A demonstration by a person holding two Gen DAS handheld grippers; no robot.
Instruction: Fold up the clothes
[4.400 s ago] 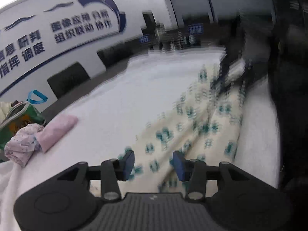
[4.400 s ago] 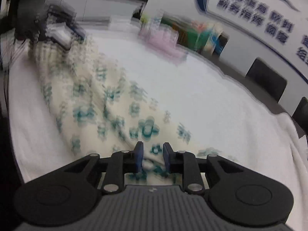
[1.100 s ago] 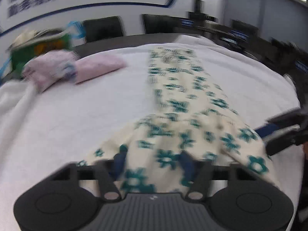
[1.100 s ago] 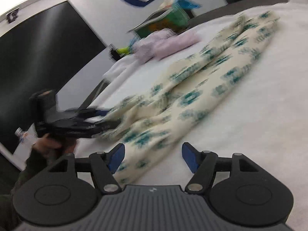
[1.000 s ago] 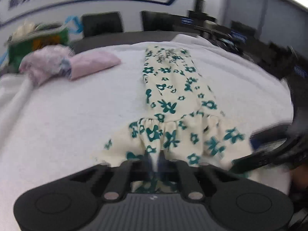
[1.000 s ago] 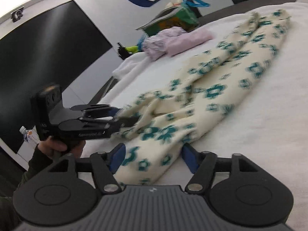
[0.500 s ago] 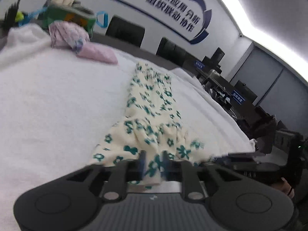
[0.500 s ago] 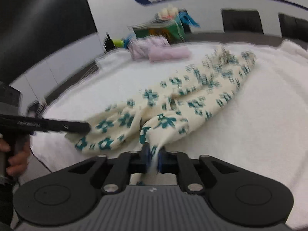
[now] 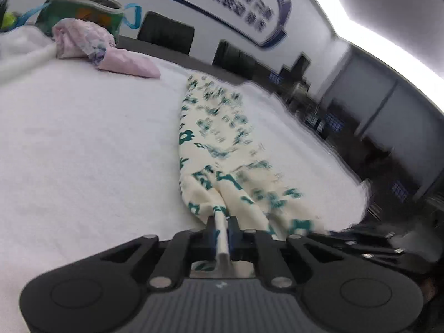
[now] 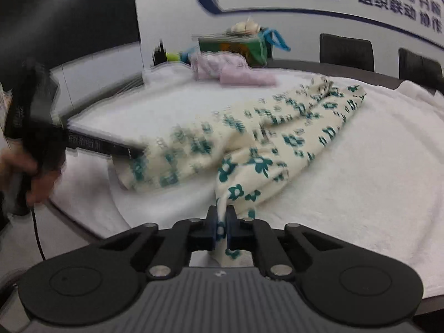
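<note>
Left wrist view showed the left gripper (image 9: pixel 221 231) pinched tight on a narrow bunched edge of the floral garment (image 9: pixel 219 138), w/ cloth passing between the pads and out the back. Garment lay stretched lengthwise on the white-towelled bench (image 9: pixel 83 138), far end near the pink folded clothes (image 9: pixel 122 62) and green bag (image 9: pixel 83 14).

Right wrist view showed the right gripper (image 10: pixel 220 229) likewise clamped on another hem corner of the garment (image 10: pixel 263 138), near end lifted off the bench (image 10: pixel 374 180), rest draped and creased.

Handling, as a guess: thin, light, limp fabric; no stiffness, so it'll sag and bunch between grips. Prob. not slippery, but a small pinch could pull free under tension. Best hold looked like the hem corners, spread apart to keep the edge taut.

View diffs: only the right wrist view showed the person's left hand (image 10: pixel 30 177) on its handle and the left gripper (image 10: pixel 130 151) side-on, reaching the cloth. Left view alone showed the garment's full length, and the right gripper only as a dark blur at lower right.
</note>
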